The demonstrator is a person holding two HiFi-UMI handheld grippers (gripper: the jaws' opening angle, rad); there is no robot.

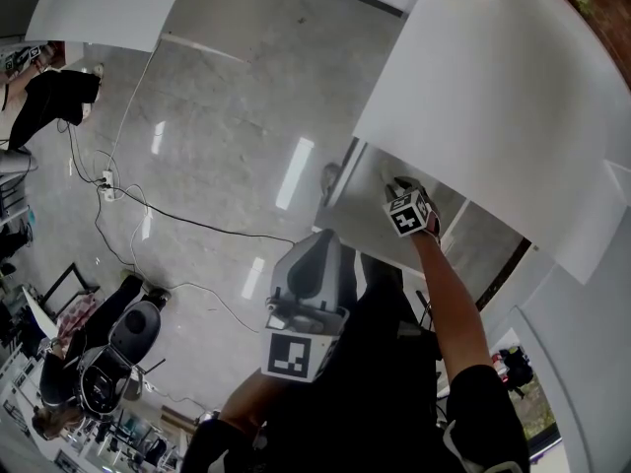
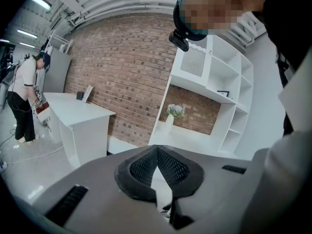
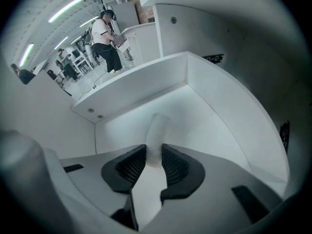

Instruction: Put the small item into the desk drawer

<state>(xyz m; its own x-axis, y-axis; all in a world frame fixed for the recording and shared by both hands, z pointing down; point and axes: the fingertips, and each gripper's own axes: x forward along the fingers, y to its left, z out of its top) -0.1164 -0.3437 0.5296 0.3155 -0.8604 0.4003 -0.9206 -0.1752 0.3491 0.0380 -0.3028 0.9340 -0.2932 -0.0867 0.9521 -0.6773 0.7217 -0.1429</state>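
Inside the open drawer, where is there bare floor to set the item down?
The drawer floor is bare on both sides of the small white item, out to the side walls. Only the right hand-held gripper takes up room, in the middle.

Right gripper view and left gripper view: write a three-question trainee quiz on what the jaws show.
1. True or false: the left hand-held gripper has its jaws wide apart.
2. What stands between the jaws of the right hand-held gripper? A) a black cable B) a small white item C) nothing
3. Fill in: the right hand-held gripper reaches into an open white ____.
Key: 1 false, the tips meet; 2 B; 3 drawer.
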